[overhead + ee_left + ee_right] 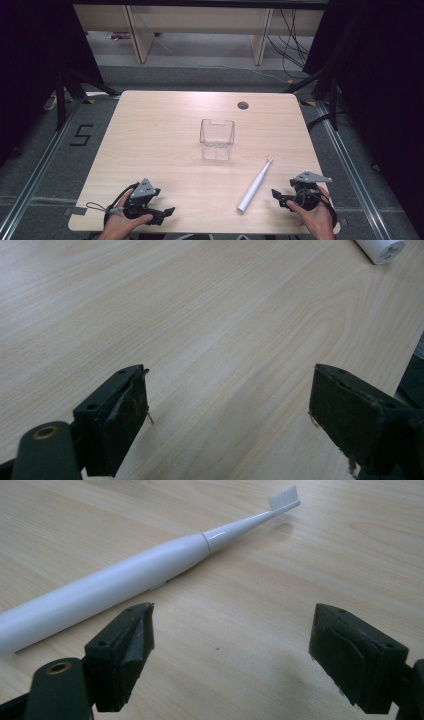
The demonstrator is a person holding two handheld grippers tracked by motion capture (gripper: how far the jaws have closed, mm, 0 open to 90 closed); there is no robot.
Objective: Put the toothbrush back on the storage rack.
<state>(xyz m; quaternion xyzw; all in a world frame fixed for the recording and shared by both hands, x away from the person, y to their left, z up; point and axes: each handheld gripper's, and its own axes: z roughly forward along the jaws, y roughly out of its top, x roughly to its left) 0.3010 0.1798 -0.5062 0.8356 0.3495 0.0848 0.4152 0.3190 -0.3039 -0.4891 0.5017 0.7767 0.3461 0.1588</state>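
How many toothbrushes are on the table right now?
1. The toothbrush lies flat on the table, front right, between the clear bin and the right gripper, bristles toward the bin. The bin looks empty.

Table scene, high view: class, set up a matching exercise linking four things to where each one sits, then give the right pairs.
Things:
1. clear container
2. electric toothbrush
3. left gripper
4. right gripper

Places or states:
A. held open at the table's near right edge
B. lying flat, brush head pointing away from the person
C. standing upright near the table's middle
D. held open at the table's near left edge

Pairs: 1-C, 2-B, 3-D, 4-A
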